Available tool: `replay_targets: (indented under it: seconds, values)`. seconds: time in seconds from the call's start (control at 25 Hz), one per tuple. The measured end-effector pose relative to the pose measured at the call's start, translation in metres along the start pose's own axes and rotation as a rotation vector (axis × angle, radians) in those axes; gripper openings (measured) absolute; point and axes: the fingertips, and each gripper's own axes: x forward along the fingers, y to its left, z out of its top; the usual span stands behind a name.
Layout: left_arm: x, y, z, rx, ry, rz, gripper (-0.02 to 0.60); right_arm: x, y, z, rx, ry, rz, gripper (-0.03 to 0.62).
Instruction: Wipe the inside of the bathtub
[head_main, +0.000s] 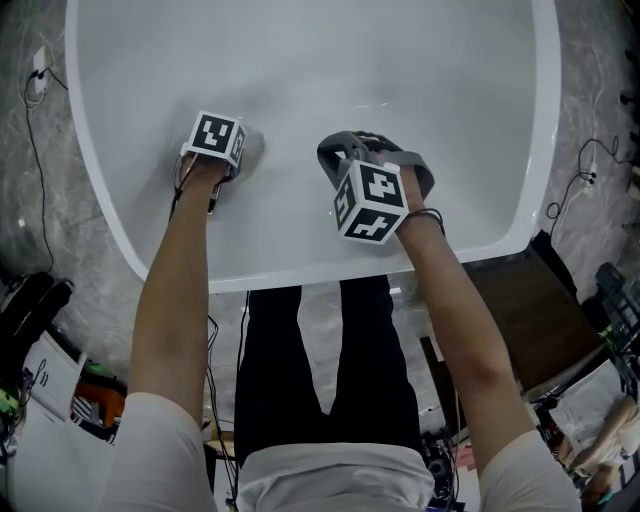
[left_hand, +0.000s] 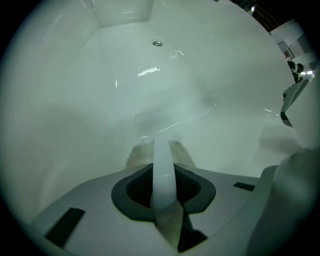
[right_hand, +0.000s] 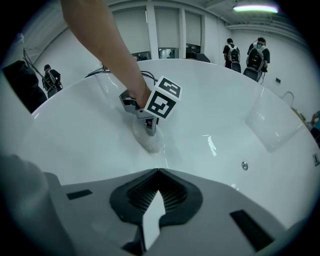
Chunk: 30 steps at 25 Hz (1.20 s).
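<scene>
The white bathtub (head_main: 110, 215) fills the top of the head view, and both grippers reach into it. My left gripper (head_main: 232, 165) is shut on a pale cloth (left_hand: 144, 151), which it presses flat against the tub's inner surface. The right gripper view shows this from the side: the left gripper (right_hand: 150, 131) stands on the cloth (right_hand: 148, 142). My right gripper (head_main: 350, 148) hovers a little to the right of it, jaws together with nothing between them (right_hand: 159, 171). A small round metal fitting (left_hand: 157, 43) sits in the tub wall ahead.
Cables (head_main: 40, 150) trail over the marbled floor left of the tub, and another cable (head_main: 585, 178) lies at the right. A dark brown stand (head_main: 530, 300) sits by the tub's right corner. Several people (right_hand: 245, 52) stand beyond the tub's far rim.
</scene>
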Motion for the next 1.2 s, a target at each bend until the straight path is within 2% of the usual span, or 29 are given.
replay_targets:
  seconds: [0.4,0.88,1.2]
  values:
    - [0.010,-0.038,0.026,0.017,-0.005,-0.022,0.094,-0.014,-0.010,-0.026,0.017,-0.001,-0.008,0.017]
    - [0.024,-0.114,0.072,0.080,-0.030,-0.095,0.094,-0.032,-0.027,-0.068,0.061,0.019,-0.033,0.017]
    - [0.031,-0.170,0.104,0.103,-0.052,-0.169,0.094,-0.050,-0.040,-0.092,0.165,0.019,-0.068,0.017]
